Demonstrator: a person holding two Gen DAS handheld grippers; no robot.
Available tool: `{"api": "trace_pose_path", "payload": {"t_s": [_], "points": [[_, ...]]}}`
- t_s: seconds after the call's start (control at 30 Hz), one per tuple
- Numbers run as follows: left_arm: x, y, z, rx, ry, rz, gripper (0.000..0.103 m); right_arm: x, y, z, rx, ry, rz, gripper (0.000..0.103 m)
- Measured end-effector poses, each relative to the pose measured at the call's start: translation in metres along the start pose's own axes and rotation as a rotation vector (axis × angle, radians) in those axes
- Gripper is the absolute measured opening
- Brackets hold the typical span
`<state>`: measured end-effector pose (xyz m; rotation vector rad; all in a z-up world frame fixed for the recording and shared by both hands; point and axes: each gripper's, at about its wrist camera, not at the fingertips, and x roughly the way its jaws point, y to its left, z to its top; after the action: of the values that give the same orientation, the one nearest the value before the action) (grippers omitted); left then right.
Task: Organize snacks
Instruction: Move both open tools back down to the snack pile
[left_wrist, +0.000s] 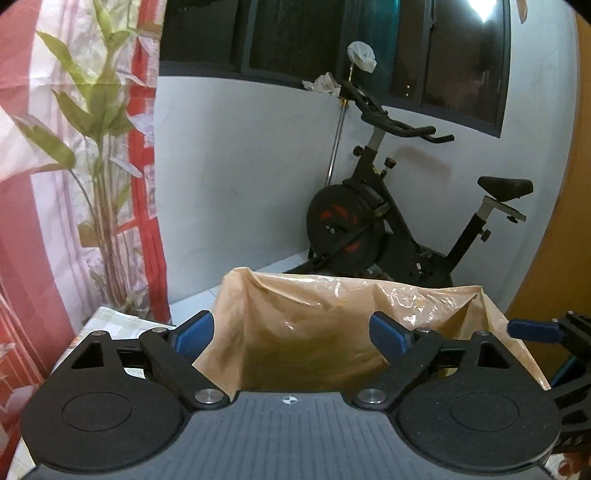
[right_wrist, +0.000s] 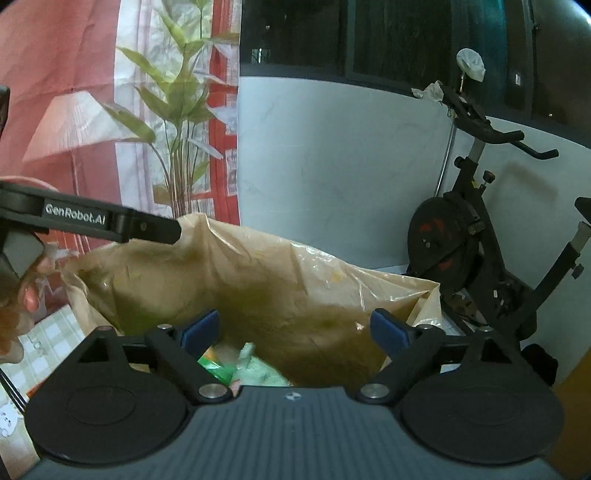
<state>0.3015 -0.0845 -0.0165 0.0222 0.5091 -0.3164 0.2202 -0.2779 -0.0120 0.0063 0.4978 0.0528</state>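
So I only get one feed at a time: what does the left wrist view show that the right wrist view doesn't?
Only the left wrist view shows the bike's seat whole and a blue pad of the right gripper at its right edge.

Only the right wrist view shows green snack packets low in the bag, the left gripper's side, and the hand holding it.

Both show the tan plastic bag standing open, the exercise bike, the leaf-print curtain and open, empty jaws.
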Motion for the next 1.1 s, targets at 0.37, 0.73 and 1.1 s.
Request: {"api": "trace_pose_path", "payload": {"t_s": [0.37, 0.73, 1.1], "points": [[-0.072, 0.051, -0.027, -0.046, -0.02, 0.048, 0.093, -0.062, 0.021, -0.011, 0.011, -0.112, 0.081, 0.091], [-0.087, 0.064, -0.087, -0.085, 0.047, 0.065, 0.092, -0.091, 0.048, -0.054, 0.032, -0.156, 0.033, 0.091], [-0.077, 0.069, -0.122, -0.119, 0.102, 0.066, 0.092, -0.089, 0.05, -0.105, 0.02, -0.052, 0.007, 0.091]]}}
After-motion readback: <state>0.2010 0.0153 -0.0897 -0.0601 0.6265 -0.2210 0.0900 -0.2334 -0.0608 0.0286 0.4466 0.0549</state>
